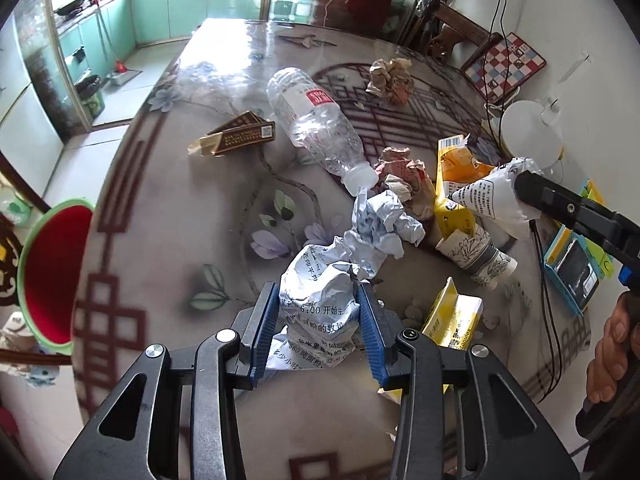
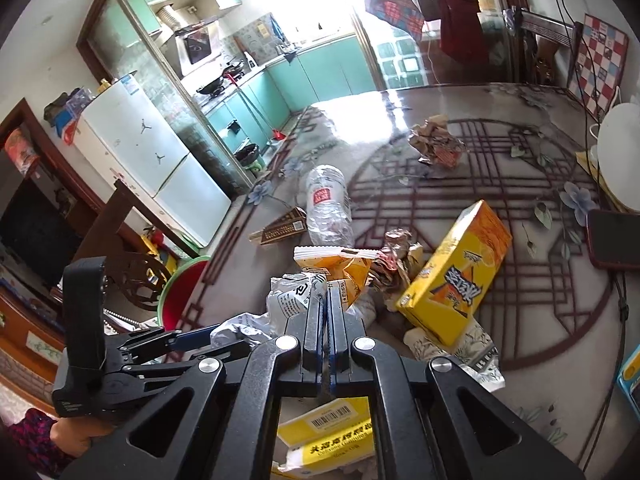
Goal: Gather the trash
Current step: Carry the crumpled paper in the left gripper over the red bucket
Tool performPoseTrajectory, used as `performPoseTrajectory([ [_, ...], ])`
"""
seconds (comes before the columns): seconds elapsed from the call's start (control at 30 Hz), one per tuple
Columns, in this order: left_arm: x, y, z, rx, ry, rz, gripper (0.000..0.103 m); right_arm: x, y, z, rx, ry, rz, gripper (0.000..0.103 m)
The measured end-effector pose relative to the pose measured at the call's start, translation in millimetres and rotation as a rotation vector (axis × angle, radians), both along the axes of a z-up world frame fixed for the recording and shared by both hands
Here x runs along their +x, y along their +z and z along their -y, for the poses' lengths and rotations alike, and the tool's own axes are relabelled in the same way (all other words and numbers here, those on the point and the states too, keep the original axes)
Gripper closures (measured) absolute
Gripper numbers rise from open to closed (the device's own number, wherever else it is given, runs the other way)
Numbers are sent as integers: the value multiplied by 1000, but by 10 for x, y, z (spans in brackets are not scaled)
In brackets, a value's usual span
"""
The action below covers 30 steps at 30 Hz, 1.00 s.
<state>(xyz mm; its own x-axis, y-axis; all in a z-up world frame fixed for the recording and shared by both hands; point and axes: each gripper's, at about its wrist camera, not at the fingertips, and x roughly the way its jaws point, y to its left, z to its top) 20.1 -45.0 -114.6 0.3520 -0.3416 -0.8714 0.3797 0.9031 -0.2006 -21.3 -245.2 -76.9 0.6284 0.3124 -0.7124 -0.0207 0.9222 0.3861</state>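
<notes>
Between the blue pads of the left gripper (image 1: 318, 320), a crumpled white printed paper ball (image 1: 320, 300) sits clamped at the table's near edge. The red, green-rimmed bin (image 1: 52, 272) lies to its left, below table level, mostly cut off. Farther right, the right gripper (image 2: 326, 300) is clenched on a white printed wrapper (image 1: 492, 196); I cannot see how deep the bite is.
</notes>
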Motion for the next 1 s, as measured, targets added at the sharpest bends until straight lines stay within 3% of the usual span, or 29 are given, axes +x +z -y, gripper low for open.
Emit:
performPoseTrajectory([
  [1.0,30,162,-474,-1,59,61,64,105,166,-474,-63,61,18,102],
])
